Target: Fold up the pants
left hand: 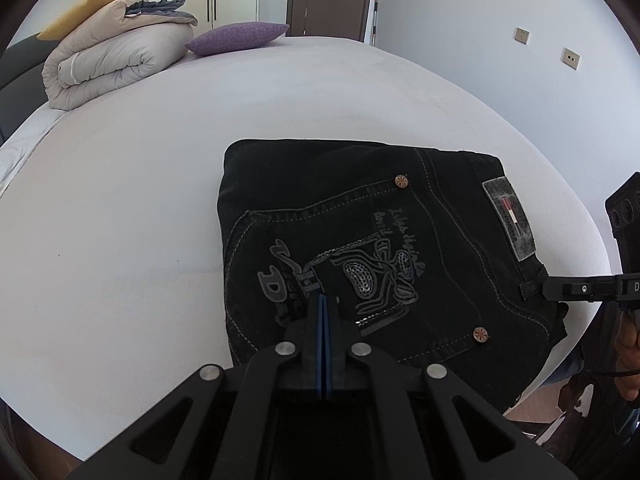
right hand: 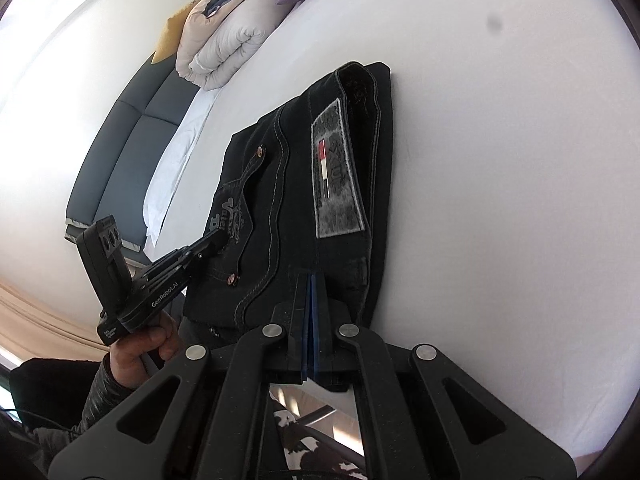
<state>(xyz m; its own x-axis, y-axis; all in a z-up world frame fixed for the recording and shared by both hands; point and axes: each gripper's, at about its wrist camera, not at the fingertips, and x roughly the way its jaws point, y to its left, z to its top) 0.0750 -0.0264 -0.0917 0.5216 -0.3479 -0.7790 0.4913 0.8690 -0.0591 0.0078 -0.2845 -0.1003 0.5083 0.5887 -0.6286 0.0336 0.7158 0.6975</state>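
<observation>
Black matt denim pants (left hand: 360,240) with pale stitching, smooth white cloth bed sheet (left hand: 140,200), matt black plastic left gripper (left hand: 322,300)

A wide bed (left hand: 160,184) covered with a smooth white sheet carries everything. Near its front edge lies a pair of black denim pants (left hand: 360,240) folded into a compact rectangle, back pocket with pale embroidery and a grey waistband patch facing up. Well apart, at the far left corner of the bed, rests a rolled beige quilt (left hand: 108,60) with folded grey cloth on top. Just beside the quilt sits a purple fabric cushion (left hand: 236,38).
</observation>
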